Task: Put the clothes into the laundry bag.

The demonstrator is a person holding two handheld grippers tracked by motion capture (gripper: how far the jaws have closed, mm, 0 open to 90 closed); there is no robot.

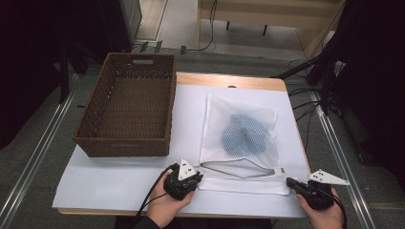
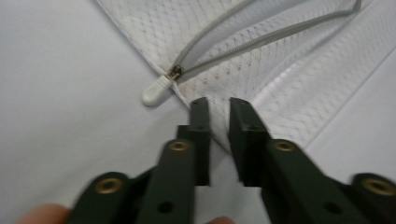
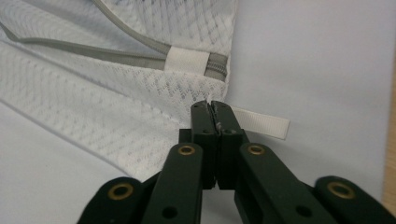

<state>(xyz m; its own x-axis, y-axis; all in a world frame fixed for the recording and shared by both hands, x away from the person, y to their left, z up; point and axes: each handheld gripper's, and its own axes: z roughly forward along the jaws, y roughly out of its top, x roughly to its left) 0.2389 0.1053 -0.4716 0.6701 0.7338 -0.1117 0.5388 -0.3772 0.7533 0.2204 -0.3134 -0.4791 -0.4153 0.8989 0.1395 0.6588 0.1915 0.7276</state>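
Mesh bag (image 1: 241,138): lay on the worktop (image 1: 119,181), long axis 12 to 6, zipper mouth at 6.
Left tongs (image 2: 219,105): narrowly parted over bag's 7 o'clock corner.
Right tongs (image 3: 212,109): clamped on bag's 5 o'clock corner.

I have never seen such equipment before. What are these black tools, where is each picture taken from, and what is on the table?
There is no robot here: a person holds a hand tool with two black jaws in each hand. The high view looks down on the table; the left gripper and right gripper are at its near edge. The other two pictures come from cameras riding on those tools.

On the table lie an empty brown wicker basket and a white mesh laundry bag with something blue inside and its zipper open.

The right gripper's jaws are shut on the bag's corner. The left gripper's jaws stand slightly apart around the bag's edge, beside the zipper pull; I cannot tell whether they press it.
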